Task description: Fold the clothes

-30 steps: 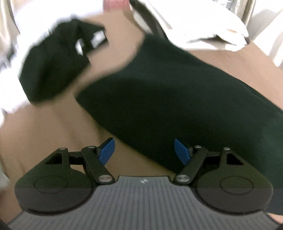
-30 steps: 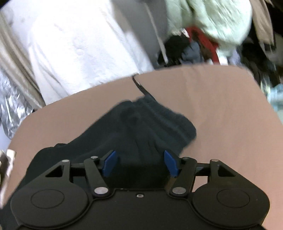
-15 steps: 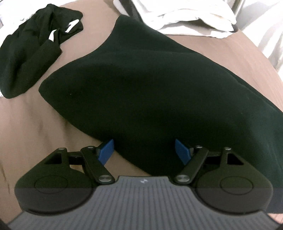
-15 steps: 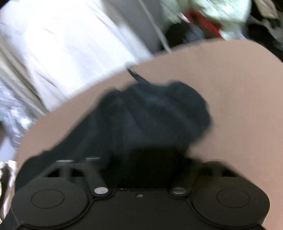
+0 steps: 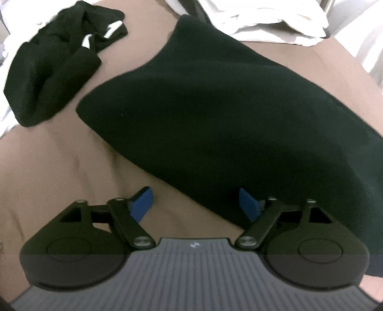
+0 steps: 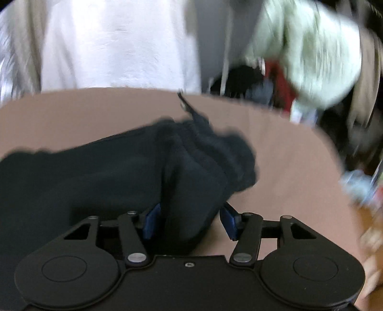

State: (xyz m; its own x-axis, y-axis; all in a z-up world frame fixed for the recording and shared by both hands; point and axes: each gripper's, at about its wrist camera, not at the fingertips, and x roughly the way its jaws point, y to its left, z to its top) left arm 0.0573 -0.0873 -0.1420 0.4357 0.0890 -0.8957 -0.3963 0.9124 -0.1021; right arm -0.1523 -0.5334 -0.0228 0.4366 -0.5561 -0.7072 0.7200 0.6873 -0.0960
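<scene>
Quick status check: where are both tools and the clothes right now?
Left tool open, over edge of flat black garment. Right tool open around bunched dark fabric, not clamped. Second black garment crumpled far left, nothing blocking.

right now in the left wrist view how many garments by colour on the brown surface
black: 2, the big garment and the crumpled one
white: 1 pile at the far edge, too bunched to split into pieces
total: 3

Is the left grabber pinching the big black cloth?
No, the left grabber is wide open with brown sheet showing between its blue tips, and the big black cloth only lies beside one tip.
</scene>
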